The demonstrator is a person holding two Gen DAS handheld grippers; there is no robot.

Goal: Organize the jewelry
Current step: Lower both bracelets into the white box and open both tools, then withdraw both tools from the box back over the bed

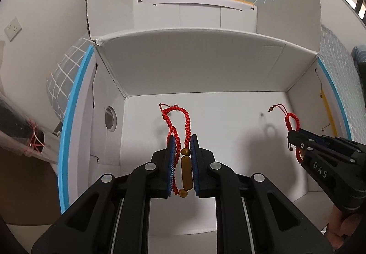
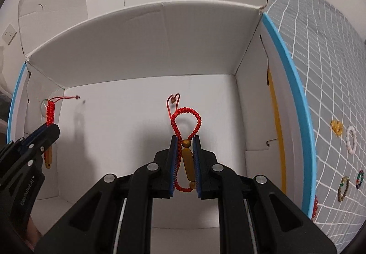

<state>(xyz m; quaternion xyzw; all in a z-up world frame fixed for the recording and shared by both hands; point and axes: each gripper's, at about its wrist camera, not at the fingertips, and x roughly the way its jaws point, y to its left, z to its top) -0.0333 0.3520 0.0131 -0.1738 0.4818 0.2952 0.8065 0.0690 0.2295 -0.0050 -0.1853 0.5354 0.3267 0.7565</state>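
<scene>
Bracelets hang from both our grippers, low inside the white cardboard box (image 1: 205, 66) that is to receive them. We go left to right.

Outside the box on the far left, a clear bag (image 1: 20, 132) tied with red thread lies on the side, not part of this step as far as we can judge. Our left gripper (image 1: 183, 139) has its blue pads closed on a red braided bracelet (image 1: 176, 121), the long amber bead (image 1: 185, 172) caught between them and the cord loop dangling forward over the box floor. We hold it by the bead because the stiff part gives the pads something firm, while the soft cord would slip.

Our right gripper (image 2: 184, 139) is clamped the same way on a second red bracelet (image 2: 186, 116), pads tight on its amber bead (image 2: 188, 168), loop hanging free above the floor near the right wall. We keep the two well apart so the cords should not tangle when set down.

Beyond the box's blue edge, on the checked grey cloth (image 2: 320, 59), a yellow ring (image 2: 336, 127), a white bead bracelet (image 2: 351, 140) and darker beaded ones (image 2: 343, 188) wait their turn, we judge.
</scene>
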